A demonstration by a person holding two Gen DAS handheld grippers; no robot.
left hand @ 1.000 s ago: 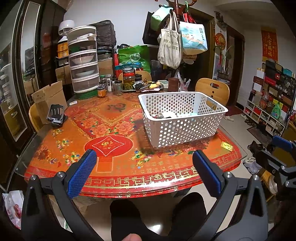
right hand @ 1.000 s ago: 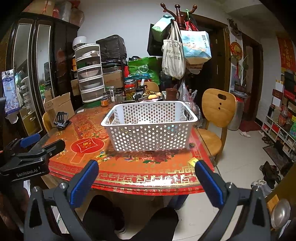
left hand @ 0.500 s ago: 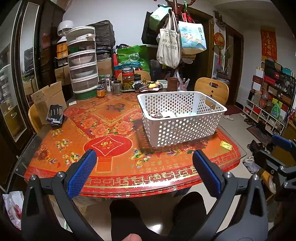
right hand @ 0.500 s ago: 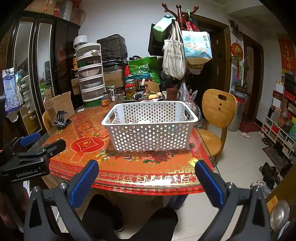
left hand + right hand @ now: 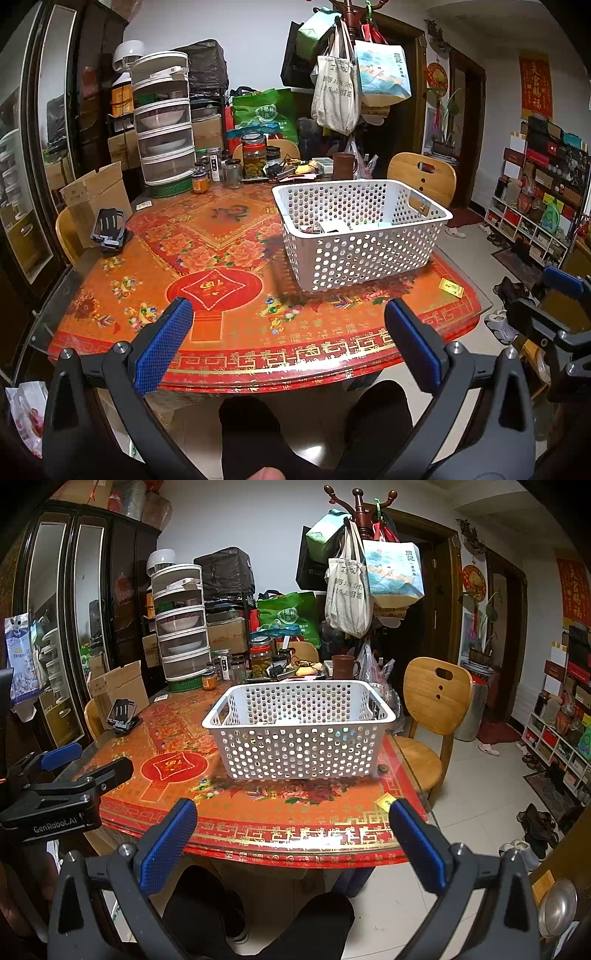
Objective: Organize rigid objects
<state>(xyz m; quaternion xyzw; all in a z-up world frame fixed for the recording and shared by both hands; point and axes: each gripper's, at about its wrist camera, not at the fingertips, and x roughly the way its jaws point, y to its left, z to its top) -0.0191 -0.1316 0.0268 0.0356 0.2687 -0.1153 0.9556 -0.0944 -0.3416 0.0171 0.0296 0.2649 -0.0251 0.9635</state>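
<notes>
A white perforated basket stands on the right half of the red patterned table; it also shows in the right wrist view. Several small objects lie inside it, partly hidden. My left gripper is open and empty, held in front of the table's near edge. My right gripper is open and empty, also before the near edge, to the right of the left one. A small yellow packet lies on the table near the right edge. A small round dark object sits by the basket's right corner.
A black phone stand sits at the table's left edge. Jars, a brown mug and a stacked food cover tower crowd the far side. Wooden chairs stand at the right. A coat rack with bags rises behind.
Both grippers have drifted only slightly; the view has shifted a little. Nothing was taken hold of or let go.
</notes>
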